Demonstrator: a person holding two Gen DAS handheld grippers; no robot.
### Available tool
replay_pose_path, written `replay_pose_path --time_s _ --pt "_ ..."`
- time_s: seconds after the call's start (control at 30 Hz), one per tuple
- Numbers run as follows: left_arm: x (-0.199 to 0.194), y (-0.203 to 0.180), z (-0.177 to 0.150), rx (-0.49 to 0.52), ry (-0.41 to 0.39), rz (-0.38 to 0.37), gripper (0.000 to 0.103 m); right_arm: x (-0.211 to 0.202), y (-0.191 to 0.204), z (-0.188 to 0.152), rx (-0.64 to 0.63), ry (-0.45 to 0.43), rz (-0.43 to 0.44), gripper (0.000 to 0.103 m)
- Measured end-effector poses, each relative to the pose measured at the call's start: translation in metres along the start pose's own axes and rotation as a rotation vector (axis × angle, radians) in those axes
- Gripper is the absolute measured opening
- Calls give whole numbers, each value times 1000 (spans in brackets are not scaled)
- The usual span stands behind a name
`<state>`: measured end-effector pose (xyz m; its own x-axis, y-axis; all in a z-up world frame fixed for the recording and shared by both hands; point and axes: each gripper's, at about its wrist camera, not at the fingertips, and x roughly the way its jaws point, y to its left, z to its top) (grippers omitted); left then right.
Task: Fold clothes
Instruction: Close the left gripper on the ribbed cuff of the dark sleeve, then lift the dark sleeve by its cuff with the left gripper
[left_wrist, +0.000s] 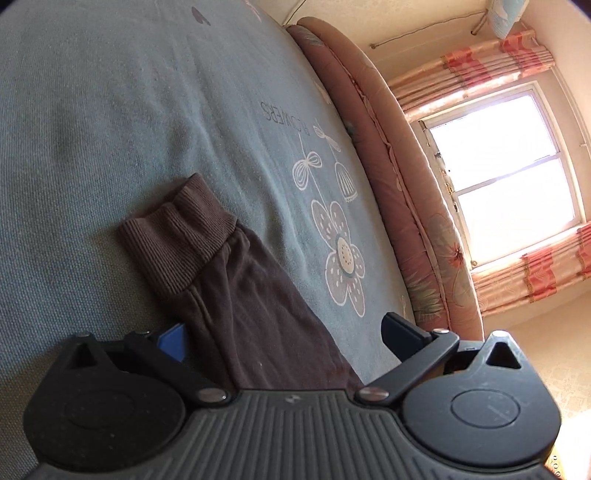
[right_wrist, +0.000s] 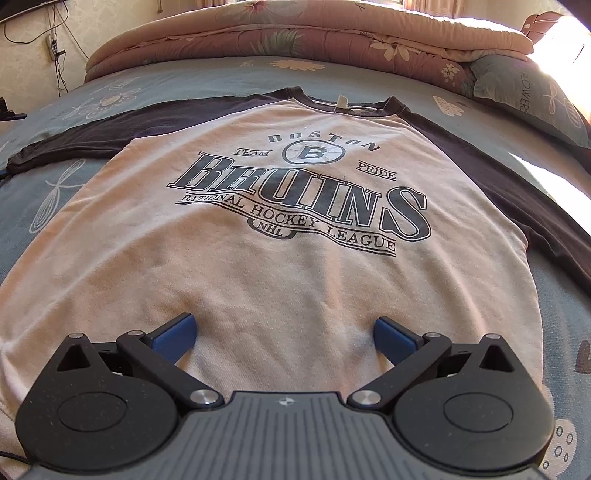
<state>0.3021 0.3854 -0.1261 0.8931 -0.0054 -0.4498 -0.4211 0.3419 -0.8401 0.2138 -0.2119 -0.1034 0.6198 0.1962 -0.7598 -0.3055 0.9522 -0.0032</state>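
Note:
A cream sweatshirt (right_wrist: 258, 266) with a dark "Boston Bruins" print and dark brown sleeves lies flat, front up, on the bed. My right gripper (right_wrist: 284, 332) is open and hovers over its lower front, near the hem, with the fabric between the blue fingers (right_wrist: 177, 334). In the left wrist view a dark brown sleeve (left_wrist: 236, 295) with a ribbed cuff (left_wrist: 177, 232) lies on the sheet. My left gripper (left_wrist: 288, 336) is open, its jaws either side of the sleeve just behind the cuff.
The bed has a grey-blue sheet with flower prints (left_wrist: 147, 110). A folded pink floral quilt (right_wrist: 295, 33) lies along the far side, with a pillow (right_wrist: 532, 92) at the right. A window with orange curtains (left_wrist: 506, 177) is beyond the bed.

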Motion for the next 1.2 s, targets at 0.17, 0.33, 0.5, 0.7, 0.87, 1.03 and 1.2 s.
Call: replay_pose_path --time_s 0.17,0.33,0.5,0.7,0.87,1.03,1.2 --pt "4 -11 -21 57 57 -50 102 0 0 0 0 -1 0 103" --pt "10 -7 -9 34 -49 -32 102 -1 1 -1 -2 -4 -3 103" --pt "19 -11 -4 40 -79 -55 102 0 0 0 -2 -1 -3 103" --pt "15 -13 -5 25 -130 -118 102 0 1 0 -5 -3 -4 103" --pt "4 -24 1 -4 -155 -236 102 -1 1 -1 -8 -4 -6 103" --pt "6 -50 4 12 -133 -299 102 -1 2 0 -12 -4 -8 103" --pt "3 -80 -3 40 -103 -332 102 -2 2 -1 -14 -5 -9 103"
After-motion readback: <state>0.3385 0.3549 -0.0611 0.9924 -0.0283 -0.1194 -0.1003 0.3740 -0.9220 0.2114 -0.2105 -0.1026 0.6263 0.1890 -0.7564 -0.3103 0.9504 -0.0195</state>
